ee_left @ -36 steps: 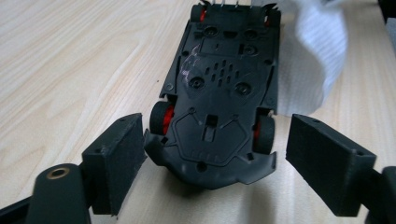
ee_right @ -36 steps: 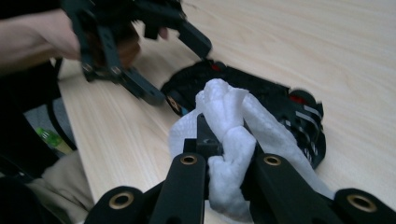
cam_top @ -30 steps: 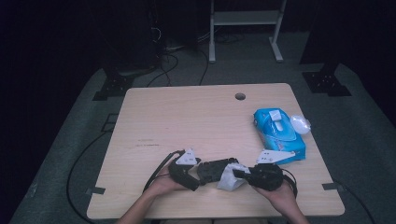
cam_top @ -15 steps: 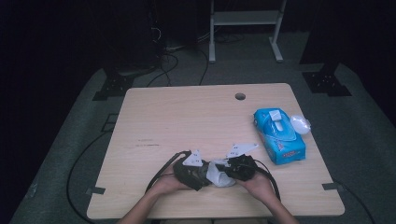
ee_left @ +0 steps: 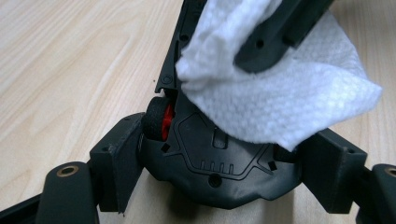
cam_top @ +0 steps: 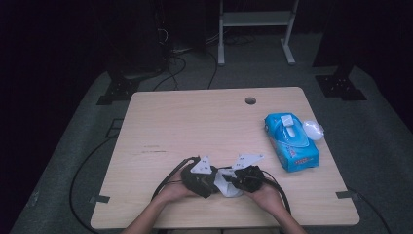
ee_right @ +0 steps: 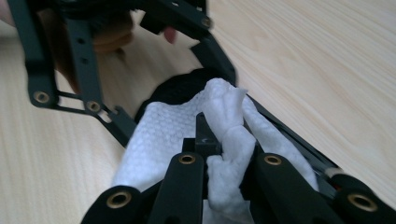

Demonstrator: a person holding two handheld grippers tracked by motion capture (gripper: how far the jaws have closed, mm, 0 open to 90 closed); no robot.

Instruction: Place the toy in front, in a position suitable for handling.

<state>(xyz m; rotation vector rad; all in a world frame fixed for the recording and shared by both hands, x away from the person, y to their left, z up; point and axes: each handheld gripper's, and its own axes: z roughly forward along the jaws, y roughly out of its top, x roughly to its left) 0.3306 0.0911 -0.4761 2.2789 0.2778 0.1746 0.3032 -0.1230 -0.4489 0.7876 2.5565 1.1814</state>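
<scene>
Right gripper [ee_right: 219,140], clenched on the wipe [ee_left: 280,93], is coming in to lower centre against the mouse [ee_left: 210,158], while the left gripper [cam_top: 213,182], its jaws just closing, is clamping that mouse, so wiping is probably starting.

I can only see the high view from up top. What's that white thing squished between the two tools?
Observer: It's a dimpled white wipe. The right tool is shut on a bunched fold of it.
Operator: What's the dark lump under it?
Observer: That's a black computer mouse. The left tool has just been closing its jaws on the mouse's two sides.
Operator: Does it have any colours on it?
Observer: Yes, there's red inside its scroll wheel.
</scene>
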